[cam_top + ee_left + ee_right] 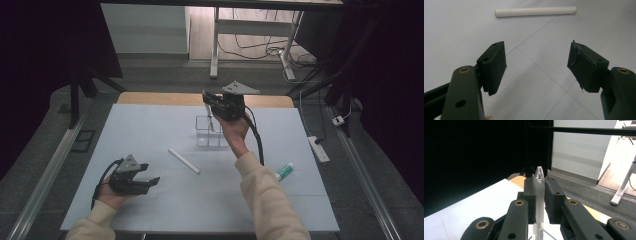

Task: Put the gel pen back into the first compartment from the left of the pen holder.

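Pen (pixel 539 195): light, stiff, slick; pinched mid-barrel by right gripper (pixel 214 106), above holder (pixel 210 131).
Left gripper (pixel 536 67): jaws wide, nothing held.

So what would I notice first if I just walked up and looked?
Probably the right gripper, raised above the far middle of the table and clamped on a pale pen right over a small clear holder. Next, the white tube lying alone mid-table, ahead of the left gripper, whose jaws stand open and hold nothing. A green-and-white tube lies off to the right.
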Demonstrator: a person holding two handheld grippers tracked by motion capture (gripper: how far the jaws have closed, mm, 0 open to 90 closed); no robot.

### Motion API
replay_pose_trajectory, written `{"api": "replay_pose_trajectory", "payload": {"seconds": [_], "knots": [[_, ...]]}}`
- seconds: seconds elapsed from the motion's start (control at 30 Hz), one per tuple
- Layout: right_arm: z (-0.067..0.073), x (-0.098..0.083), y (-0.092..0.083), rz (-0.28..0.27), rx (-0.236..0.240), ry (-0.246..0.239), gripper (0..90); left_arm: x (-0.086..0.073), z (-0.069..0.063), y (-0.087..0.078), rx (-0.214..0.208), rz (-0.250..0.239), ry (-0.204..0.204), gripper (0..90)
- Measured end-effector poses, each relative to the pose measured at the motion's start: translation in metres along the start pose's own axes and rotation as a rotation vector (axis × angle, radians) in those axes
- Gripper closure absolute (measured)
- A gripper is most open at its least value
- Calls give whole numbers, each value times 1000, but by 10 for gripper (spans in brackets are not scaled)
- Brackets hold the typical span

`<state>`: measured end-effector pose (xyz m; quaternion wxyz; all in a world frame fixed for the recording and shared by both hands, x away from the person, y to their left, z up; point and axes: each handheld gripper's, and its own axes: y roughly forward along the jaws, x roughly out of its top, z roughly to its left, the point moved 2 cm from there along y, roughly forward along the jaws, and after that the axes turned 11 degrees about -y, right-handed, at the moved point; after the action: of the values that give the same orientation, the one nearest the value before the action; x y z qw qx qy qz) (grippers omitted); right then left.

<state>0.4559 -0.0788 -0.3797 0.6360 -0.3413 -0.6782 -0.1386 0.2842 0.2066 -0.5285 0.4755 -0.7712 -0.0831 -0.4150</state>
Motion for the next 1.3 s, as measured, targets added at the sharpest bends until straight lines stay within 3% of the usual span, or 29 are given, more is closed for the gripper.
{"api": "replay_pose_trajectory", "payload": {"seconds": [0.43, 0.73, 0.97, 1.1, 1.3], "knots": [[-4, 5, 17, -6, -21, -23, 798, 0, 0, 0, -3, 0, 1, 309], [-4, 1, 26, -15, -13, 12, 798, 0, 1, 1, -2, 3, 2, 309], [-3, -4, 32, 9, -4, 5, 789, 0, 1, 1, -1, 4, 3, 309], [-3, -11, 35, 52, 12, 13, 642, -1, 1, 1, 0, 5, 3, 309], [-4, -16, 30, 69, 17, 18, 558, -1, 1, 1, 0, 6, 3, 308]]}}
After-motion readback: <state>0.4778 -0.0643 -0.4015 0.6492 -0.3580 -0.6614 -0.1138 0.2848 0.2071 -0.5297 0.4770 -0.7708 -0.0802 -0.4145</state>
